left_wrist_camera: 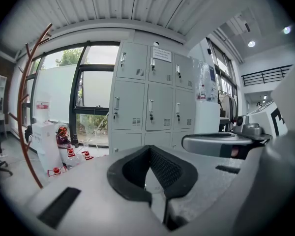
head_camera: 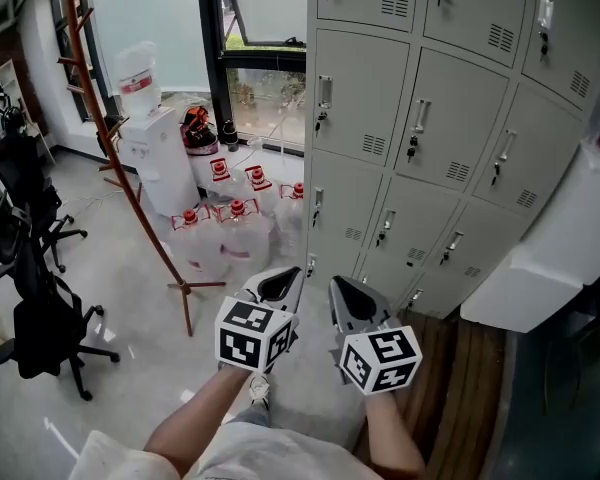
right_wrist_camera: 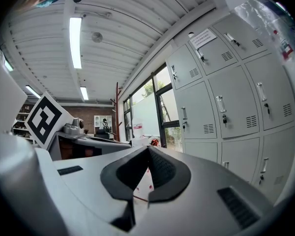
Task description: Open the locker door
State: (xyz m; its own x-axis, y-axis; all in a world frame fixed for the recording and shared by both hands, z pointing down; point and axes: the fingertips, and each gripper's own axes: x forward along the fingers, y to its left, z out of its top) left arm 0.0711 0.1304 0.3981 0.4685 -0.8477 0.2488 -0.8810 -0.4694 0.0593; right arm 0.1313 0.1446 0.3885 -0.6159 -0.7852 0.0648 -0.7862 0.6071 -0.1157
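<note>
A bank of grey lockers [head_camera: 450, 118] fills the upper right of the head view. Every door is closed, each with a vertical handle [head_camera: 324, 93] and a small vent. Both grippers hang side by side low in that view, a good way short of the lockers. My left gripper [head_camera: 284, 282] is shut with nothing in it, and my right gripper [head_camera: 343, 290] beside it is shut and empty too. In the left gripper view the jaws [left_wrist_camera: 148, 149] meet at the tip and the lockers [left_wrist_camera: 150, 104] stand ahead. The right gripper view shows closed jaws [right_wrist_camera: 148, 149] with the lockers [right_wrist_camera: 221, 107] to the right.
A white water dispenser [head_camera: 152, 148] and several large water bottles [head_camera: 230, 230] stand left of the lockers under the window. A wooden coat stand [head_camera: 130, 183] leans across the floor. Black office chairs [head_camera: 35, 298] are at far left. A white cabinet [head_camera: 560, 258] juts out at right.
</note>
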